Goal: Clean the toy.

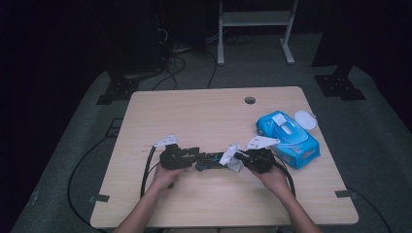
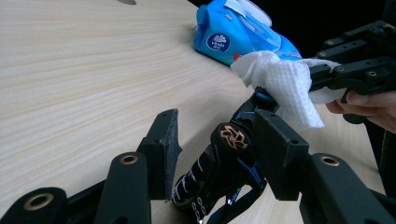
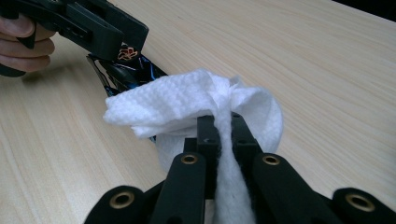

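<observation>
A black object with blue trim and a copper emblem [image 2: 227, 148] lies between the jaws of my left gripper [image 2: 219, 140], which is shut on it just above the table. My right gripper [image 3: 220, 128] is shut on a crumpled white wipe [image 3: 187, 100]. The wipe presses against the far end of the black object [image 3: 128, 70]. In the high view both grippers meet near the table's front middle: the left gripper [image 1: 197, 158], the black object [image 1: 210, 160], the wipe [image 1: 231, 156], then the right gripper [image 1: 241, 158]. The wipe hides the object's far tip.
A blue pack of wet wipes [image 1: 287, 138] with its flap open lies at the right of the wooden table [image 1: 194, 111]. A small white round lid [image 1: 305, 119] sits behind the pack. A cable hole [image 1: 249, 100] is near the far edge. Cables trail off the front left.
</observation>
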`<state>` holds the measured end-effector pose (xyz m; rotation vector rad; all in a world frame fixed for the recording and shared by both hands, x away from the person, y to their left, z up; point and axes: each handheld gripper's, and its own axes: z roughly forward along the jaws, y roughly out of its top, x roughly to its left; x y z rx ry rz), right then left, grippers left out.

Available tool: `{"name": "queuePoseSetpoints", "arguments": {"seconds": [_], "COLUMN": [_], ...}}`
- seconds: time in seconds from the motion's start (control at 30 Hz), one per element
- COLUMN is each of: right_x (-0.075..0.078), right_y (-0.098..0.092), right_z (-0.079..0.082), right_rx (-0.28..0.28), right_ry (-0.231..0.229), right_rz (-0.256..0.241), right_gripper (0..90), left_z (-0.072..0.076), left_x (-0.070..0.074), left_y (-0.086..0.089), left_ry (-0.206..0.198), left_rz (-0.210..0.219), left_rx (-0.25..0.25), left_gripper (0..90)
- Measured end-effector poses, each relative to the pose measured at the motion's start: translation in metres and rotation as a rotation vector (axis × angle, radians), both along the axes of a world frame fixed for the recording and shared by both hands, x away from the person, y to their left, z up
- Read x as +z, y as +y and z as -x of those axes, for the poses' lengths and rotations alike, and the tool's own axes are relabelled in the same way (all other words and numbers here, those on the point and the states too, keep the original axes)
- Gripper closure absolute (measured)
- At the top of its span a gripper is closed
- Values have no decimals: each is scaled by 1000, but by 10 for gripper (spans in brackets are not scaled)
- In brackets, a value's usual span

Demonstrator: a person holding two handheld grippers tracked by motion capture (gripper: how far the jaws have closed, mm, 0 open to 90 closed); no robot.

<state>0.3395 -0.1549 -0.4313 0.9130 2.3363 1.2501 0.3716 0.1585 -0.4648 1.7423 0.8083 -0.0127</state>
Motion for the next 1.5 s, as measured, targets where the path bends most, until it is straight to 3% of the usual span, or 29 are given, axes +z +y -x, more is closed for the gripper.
{"name": "queuePoseSetpoints", "arguments": {"seconds": [0.3,0.53,0.67,0.8,0.87,1.0,1.1,1.3,1.5], "right_x": [0,2,1,-3,-8,-17,-12,3,-11], "right_y": [-1,-2,-3,-3,-2,-2,-3,-3,11], "right_z": [6,15,22,28,31,31,31,23,10], "right_rx": [9,29,43,61,68,73,73,43,51], "right_ry": [5,11,9,25,38,64,55,0,7], "right_rz": [12,36,55,81,101,114,94,41,95], "right_gripper": [854,852,852,852,852,851,852,850,821], "left_z": [4,9,16,26,31,34,36,39,35], "left_x": [1,4,6,5,5,4,3,2,-6], "left_y": [-1,-5,-10,-20,-22,-24,-23,-25,-30], "left_ry": [1,-16,-57,-127,-170,-209,-242,-262,-229], "left_rz": [-8,-46,-103,-244,-262,-296,-301,-323,-389], "left_rx": [-53,-96,-136,-178,-177,-182,-169,-149,-145], "left_gripper": [526,499,465,420,416,392,336,193,128]}}
